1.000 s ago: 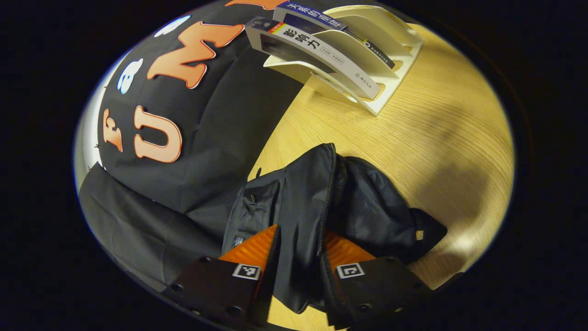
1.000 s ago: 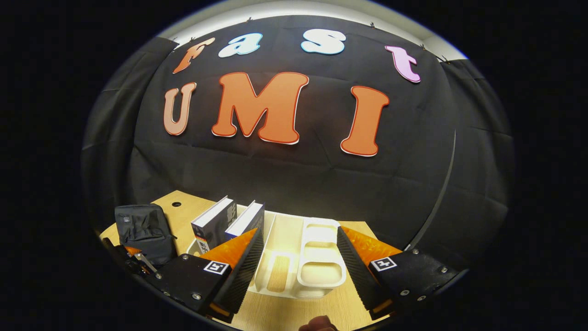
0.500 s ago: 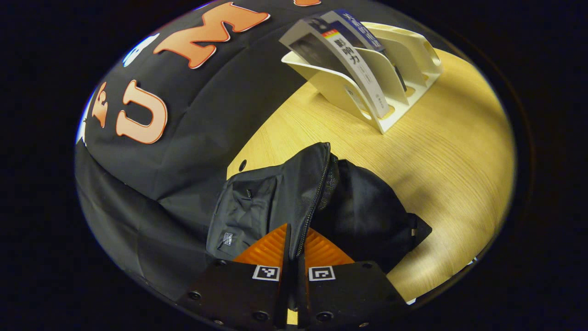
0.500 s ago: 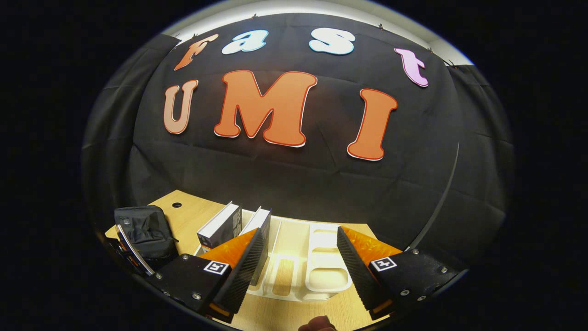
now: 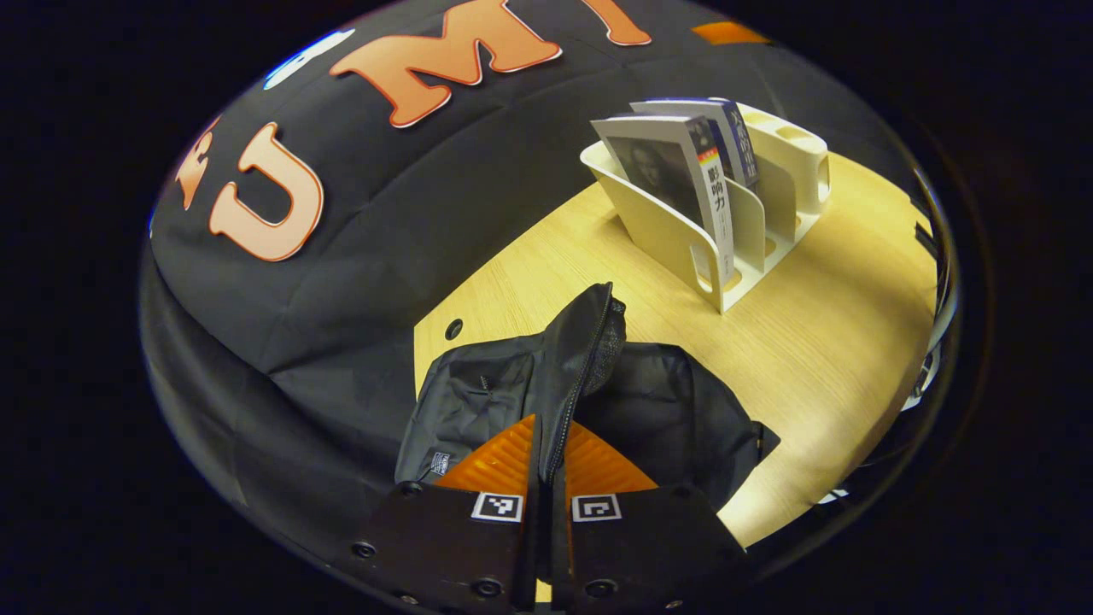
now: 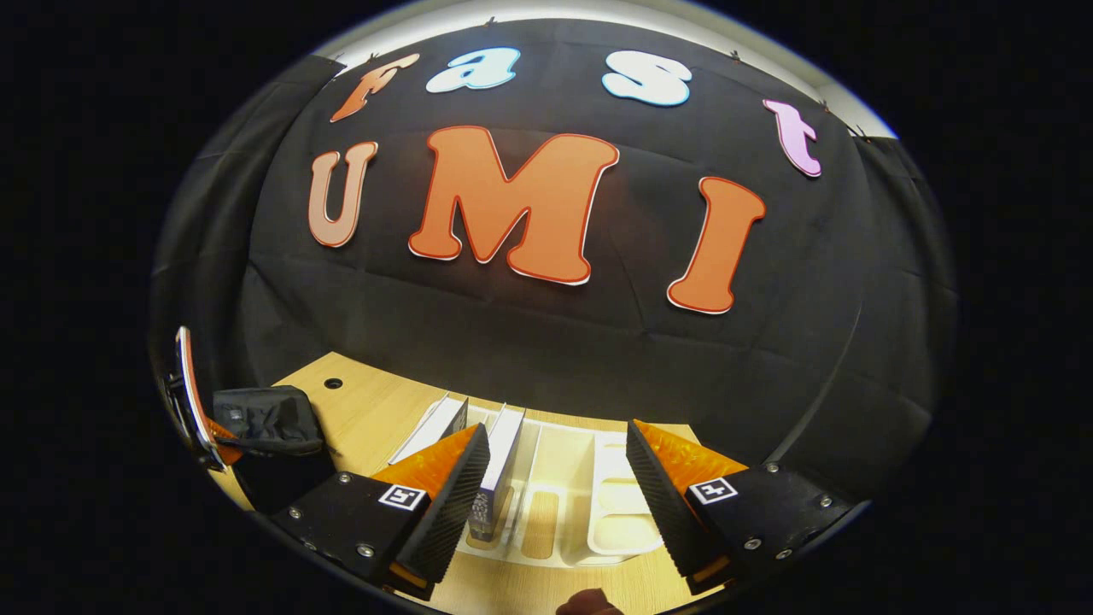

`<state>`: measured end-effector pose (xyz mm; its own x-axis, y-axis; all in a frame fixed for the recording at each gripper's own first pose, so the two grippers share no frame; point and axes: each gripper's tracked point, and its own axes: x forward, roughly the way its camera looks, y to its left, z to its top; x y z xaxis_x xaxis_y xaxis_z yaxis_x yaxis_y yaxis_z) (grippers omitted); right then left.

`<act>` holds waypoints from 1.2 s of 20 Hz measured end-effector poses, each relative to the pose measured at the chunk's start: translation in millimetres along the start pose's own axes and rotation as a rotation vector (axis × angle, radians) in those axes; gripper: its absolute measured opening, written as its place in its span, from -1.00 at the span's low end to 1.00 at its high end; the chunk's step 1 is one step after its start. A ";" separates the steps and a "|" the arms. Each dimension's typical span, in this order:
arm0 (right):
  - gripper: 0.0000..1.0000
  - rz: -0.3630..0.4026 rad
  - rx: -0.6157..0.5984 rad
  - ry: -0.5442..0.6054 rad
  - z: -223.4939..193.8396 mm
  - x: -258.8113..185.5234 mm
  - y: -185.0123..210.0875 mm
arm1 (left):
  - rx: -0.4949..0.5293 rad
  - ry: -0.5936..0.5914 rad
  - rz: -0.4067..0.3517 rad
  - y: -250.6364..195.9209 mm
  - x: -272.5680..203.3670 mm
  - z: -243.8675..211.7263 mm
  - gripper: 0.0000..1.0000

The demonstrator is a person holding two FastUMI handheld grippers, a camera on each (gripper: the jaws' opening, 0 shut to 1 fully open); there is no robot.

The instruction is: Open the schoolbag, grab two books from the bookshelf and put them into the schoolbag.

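Here the left tongs [image 5: 546, 444] pinch the schoolbag's [image 5: 666, 410] zipper edge; the right tongs [image 6: 555, 478] gape above the bookshelf [image 6: 598, 504].

Left gripper view: schoolbag [image 5: 589, 401] lies on the table [image 5: 820, 342], nearest the camera, its zipper edge raised between the left gripper's [image 5: 546, 444] fingers. Bookshelf [image 5: 734, 231] stands farther off to the right, well apart from the bag. Two books [image 5: 683, 171] stand side by side in its left slots; slots to their right are vacant. Booth wall behind and left.

Right gripper view: bookshelf [image 6: 589, 504] sits between the right gripper's [image 6: 555, 478] fingers; schoolbag [image 6: 269, 418] far left.
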<state>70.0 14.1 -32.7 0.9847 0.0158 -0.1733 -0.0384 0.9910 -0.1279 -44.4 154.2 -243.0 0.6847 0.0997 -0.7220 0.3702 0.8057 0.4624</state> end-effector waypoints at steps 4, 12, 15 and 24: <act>0.92 0.009 -0.015 0.042 10.6 11.1 16.7 | -0.044 -0.003 -0.097 18.8 -7.2 6.0 -0.86; 0.94 0.057 -0.039 0.208 5.9 42.4 66.5 | -0.157 0.011 -0.281 47.4 -8.6 11.9 -0.87; 0.93 0.089 -0.008 0.307 -1.5 56.9 85.6 | -0.157 0.036 -0.336 58.4 -3.9 8.8 -0.87; 0.94 0.134 0.016 0.568 -31.2 87.7 118.7 | -0.185 0.091 -0.513 78.8 -2.1 17.7 -0.87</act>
<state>146.5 128.9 -93.5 0.7255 0.0725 -0.6844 -0.1497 0.9872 -0.0541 -5.6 207.2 -195.9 0.3852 -0.2896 -0.8762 0.5203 0.8523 -0.0530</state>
